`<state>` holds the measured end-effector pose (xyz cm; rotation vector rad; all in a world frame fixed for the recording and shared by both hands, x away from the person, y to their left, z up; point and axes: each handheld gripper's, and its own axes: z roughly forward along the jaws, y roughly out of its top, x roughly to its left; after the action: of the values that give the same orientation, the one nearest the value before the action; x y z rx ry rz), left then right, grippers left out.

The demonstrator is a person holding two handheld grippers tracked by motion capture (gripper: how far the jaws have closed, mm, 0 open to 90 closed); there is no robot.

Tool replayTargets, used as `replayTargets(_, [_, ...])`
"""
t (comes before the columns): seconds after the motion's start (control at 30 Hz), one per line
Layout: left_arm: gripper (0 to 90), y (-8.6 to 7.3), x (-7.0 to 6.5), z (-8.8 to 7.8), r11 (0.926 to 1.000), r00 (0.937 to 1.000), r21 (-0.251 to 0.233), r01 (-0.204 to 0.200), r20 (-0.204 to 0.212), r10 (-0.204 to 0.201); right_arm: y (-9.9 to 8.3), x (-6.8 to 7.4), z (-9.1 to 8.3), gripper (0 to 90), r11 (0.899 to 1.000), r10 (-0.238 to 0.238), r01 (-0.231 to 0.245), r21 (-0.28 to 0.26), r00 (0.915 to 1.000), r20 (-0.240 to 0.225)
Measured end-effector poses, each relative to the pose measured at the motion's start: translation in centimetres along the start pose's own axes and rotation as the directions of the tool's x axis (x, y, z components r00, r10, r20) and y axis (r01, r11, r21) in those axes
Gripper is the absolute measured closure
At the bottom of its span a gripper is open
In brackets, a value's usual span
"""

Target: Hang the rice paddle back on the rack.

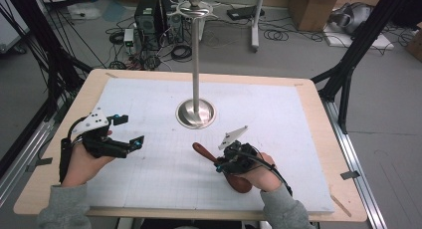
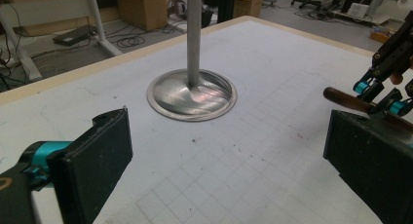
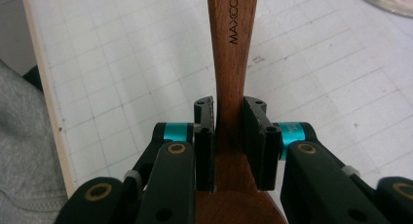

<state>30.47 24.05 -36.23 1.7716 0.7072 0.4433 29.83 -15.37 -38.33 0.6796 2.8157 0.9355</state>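
Gripping a wooden spoon (image 3: 233,63) are the right gripper's (image 3: 229,136) jaws, while the left gripper's (image 1: 127,130) gape wide, empty.

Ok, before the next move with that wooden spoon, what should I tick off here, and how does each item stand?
1. Right gripper shut on the wooden spoon: ok, jaws clamp the narrow neck from both sides.
2. Spoon centred between the pads: ok in the right gripper view.
3. Left gripper free: ok, jaws wide apart, nothing between them.
4. Metal stand upright, its base flat on the white mat: ok.
5. Spoon lifted off the mat: cannot tell.
6. Mat between spoon and stand unobstructed: ok in the high view.
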Motion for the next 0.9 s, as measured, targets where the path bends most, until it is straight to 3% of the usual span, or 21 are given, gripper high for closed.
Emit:
replayTargets(0.13, [4.2,0.0,0.0,0.0,1.0,1.0,0.001,0.002,0.0,-0.002,0.0,-0.1,-0.6,75.8,1.0,-0.005,0.005,-0.026,1.0,0.008])
replayTargets(0.17, [4.2,0.0,0.1,0.0,1.0,1.0,0.002,0.001,0.0,-0.001,-0.1,-0.2,-1.0,76.0,0.998,-0.008,0.008,-0.057,0.9999,0.01])
replayTargets(0.7, [4.3,-0.1,0.1,-0.1,1.0,1.0,-0.001,0.005,-0.002,-0.005,-0.5,-1.0,-3.2,76.2,0.988,-0.001,0.004,-0.153,0.9998,0.018])
replayTargets(0.9, [4.2,0.0,0.1,-0.2,1.0,1.0,-0.004,0.004,-0.004,-0.004,-0.5,-1.1,-4.3,76.5,0.976,-0.007,0.014,-0.219,0.9993,0.037])
